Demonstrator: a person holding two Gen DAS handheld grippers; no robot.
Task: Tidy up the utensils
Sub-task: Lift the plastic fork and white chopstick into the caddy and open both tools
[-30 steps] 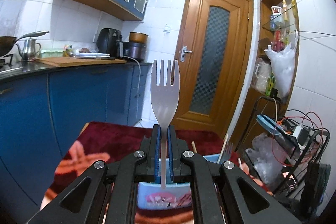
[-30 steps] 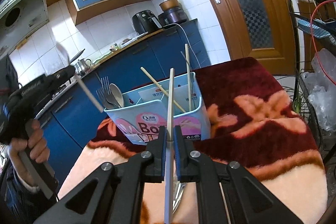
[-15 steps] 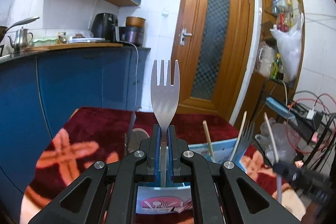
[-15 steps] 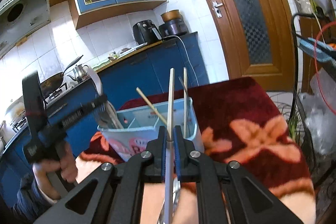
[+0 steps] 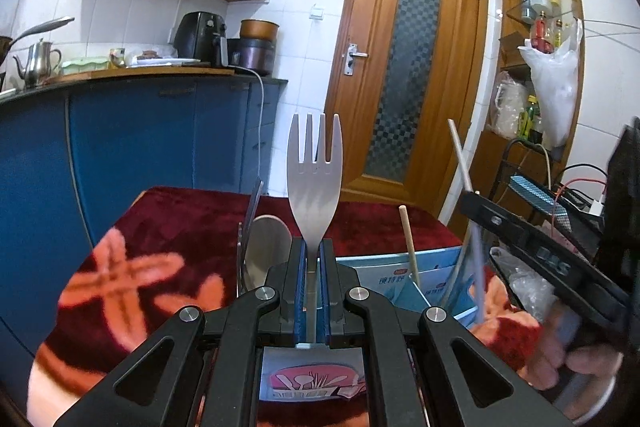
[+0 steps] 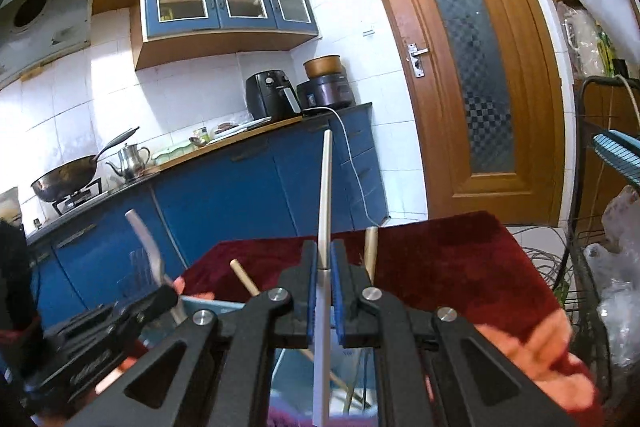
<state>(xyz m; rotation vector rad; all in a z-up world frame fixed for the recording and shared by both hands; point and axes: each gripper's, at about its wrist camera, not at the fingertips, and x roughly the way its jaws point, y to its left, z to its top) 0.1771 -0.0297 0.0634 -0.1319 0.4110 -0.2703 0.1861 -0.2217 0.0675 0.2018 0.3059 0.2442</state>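
Your left gripper (image 5: 313, 259) is clamping the steel fork (image 5: 315, 183) upright; your right gripper (image 6: 325, 281) is pinching a pale chopstick (image 6: 325, 203), seemingly above the utensil box (image 5: 404, 273).

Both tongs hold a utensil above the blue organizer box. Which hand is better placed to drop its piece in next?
Probably right: the right tongs hold the chopstick directly above the box, beside chopsticks already inside.

Both views were brightly, evenly lit, with strong fisheye bending and dark corners; motion blur smeared the lower edges.
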